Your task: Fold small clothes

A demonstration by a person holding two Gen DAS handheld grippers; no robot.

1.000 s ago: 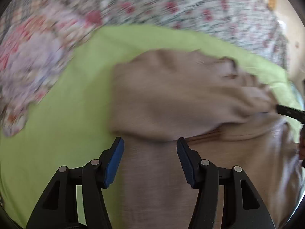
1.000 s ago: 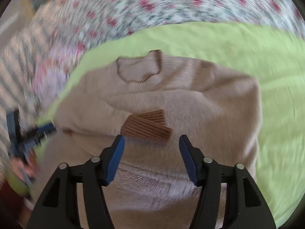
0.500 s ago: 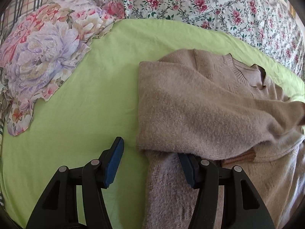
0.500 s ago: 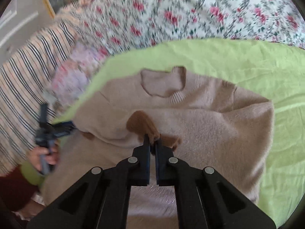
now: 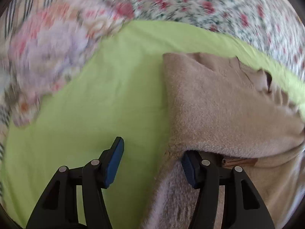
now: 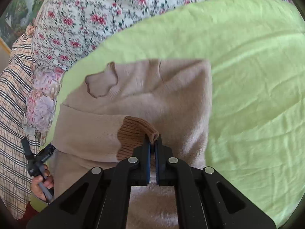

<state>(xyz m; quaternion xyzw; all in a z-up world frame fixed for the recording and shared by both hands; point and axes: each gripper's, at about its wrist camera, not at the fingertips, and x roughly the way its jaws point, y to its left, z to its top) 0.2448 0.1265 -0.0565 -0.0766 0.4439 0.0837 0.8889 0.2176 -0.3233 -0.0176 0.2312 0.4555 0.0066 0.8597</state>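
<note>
A small beige sweater (image 6: 162, 95) lies on the green sheet (image 6: 257, 76), its neckline (image 6: 101, 85) toward the floral bedding. It also shows in the left wrist view (image 5: 219, 105). My right gripper (image 6: 152, 143) is shut on the brown ribbed cuff (image 6: 133, 131) of a sleeve folded across the sweater's body. My left gripper (image 5: 152, 160) is open at the sweater's left edge; its right finger (image 5: 188, 168) is tucked under the folded sleeve, its left finger (image 5: 114, 160) is over bare sheet. The left gripper also shows at the left of the right wrist view (image 6: 36, 158).
A floral pillow (image 5: 47, 57) lies left of the sweater. Flowered bedding (image 6: 95, 9) runs along the far side and a plaid cloth (image 6: 13, 105) lies at the left. Green sheet spreads right of the sweater.
My right gripper, open a second ago, closed on the brown cuff and has carried it right and up. My left gripper slid left to the sweater's edge.
</note>
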